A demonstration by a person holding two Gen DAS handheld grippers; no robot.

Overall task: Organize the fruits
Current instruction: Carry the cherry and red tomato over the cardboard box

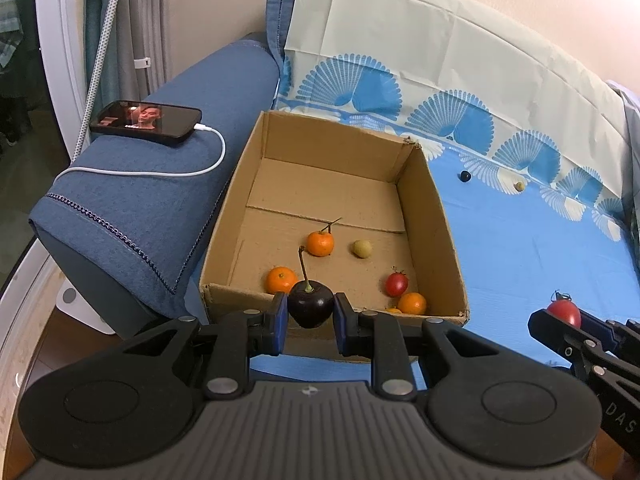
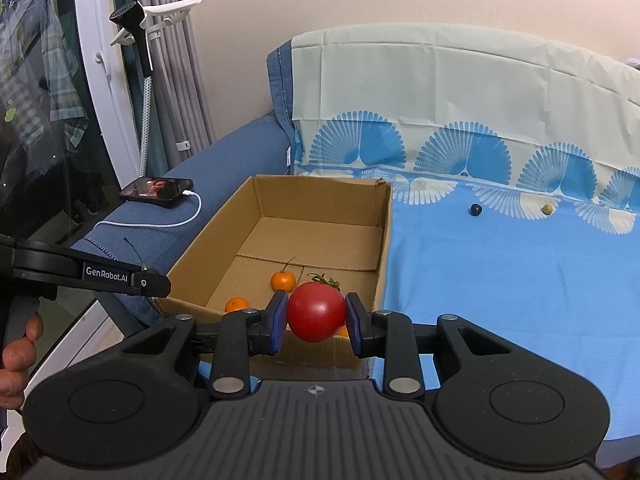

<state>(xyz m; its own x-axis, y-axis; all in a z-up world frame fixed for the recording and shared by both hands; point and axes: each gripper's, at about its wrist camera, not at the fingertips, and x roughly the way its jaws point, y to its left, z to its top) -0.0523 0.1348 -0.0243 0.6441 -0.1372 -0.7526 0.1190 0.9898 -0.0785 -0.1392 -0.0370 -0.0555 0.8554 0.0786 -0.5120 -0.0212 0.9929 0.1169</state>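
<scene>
The left gripper (image 1: 310, 322) is clamped on a dark cherry (image 1: 310, 307), held over the near wall of the cardboard box (image 1: 434, 216). The right gripper (image 2: 316, 322) is clamped on a red tomato (image 2: 316, 312) just before the same wall. Three small oranges (image 1: 320, 243), a pale fruit (image 1: 362, 249) and a small tomato (image 1: 396, 283) lie inside the box.

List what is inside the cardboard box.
Inside the box: three oranges, a red tomato, a pale round fruit. The near wall covers most of another orange piece.
</scene>
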